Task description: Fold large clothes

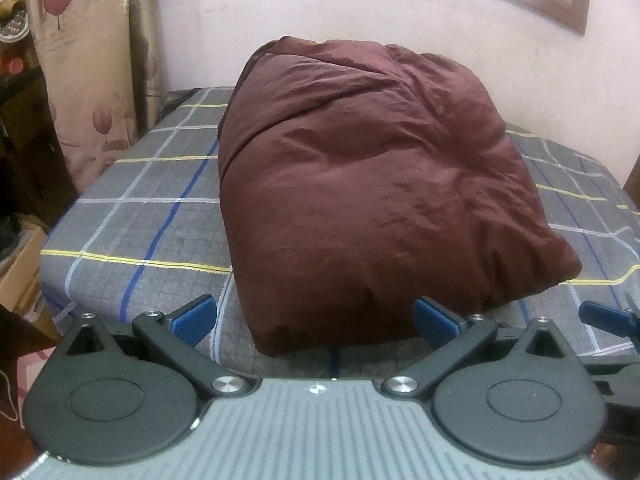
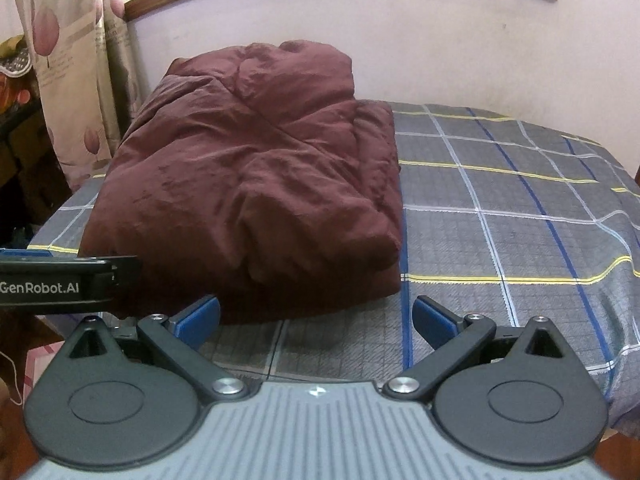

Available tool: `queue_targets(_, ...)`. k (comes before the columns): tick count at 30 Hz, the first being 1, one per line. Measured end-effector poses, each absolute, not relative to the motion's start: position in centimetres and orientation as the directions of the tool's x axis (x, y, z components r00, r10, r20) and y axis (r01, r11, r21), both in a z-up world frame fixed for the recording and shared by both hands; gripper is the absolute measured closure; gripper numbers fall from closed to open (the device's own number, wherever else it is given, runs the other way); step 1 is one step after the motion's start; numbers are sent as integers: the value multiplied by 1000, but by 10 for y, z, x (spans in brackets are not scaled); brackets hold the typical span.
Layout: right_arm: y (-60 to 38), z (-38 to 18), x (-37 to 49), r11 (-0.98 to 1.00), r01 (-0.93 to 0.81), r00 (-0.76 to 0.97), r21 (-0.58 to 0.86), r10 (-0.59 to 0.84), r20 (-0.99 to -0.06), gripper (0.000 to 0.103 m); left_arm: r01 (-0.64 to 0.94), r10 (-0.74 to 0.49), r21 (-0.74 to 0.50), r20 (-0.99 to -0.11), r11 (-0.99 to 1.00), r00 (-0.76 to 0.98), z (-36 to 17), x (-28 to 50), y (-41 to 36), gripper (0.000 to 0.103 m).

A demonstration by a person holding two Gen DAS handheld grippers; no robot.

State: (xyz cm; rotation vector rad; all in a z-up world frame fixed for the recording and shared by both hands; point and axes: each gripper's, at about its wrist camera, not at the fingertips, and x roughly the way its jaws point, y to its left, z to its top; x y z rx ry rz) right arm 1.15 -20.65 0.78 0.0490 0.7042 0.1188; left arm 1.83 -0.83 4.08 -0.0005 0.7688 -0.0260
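The maroon garment (image 1: 360, 184) hides its sleeves and collar inside a puffy, wrinkled folded bundle, its long axis running from the near edge of the bed (image 1: 132, 216) toward the wall (image 2: 440, 48). It lies on the plaid sheet. Left tool (image 1: 316, 320) and right tool (image 2: 316, 318) gape wide, empty, just before it.

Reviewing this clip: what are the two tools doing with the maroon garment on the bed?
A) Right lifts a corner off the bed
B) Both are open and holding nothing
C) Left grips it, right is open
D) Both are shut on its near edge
B: the left tool and right tool have jaws spread wide and empty, while the folded maroon garment lies untouched on the plaid bed cover.
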Motion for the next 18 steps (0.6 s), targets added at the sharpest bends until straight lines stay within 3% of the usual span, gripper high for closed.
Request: queue_targets(18, -207, 6, 13, 993, -84, 751, 85, 119, -650, 0, -17, 24, 17, -629, 1000, 777, 42, 13, -7, 0)
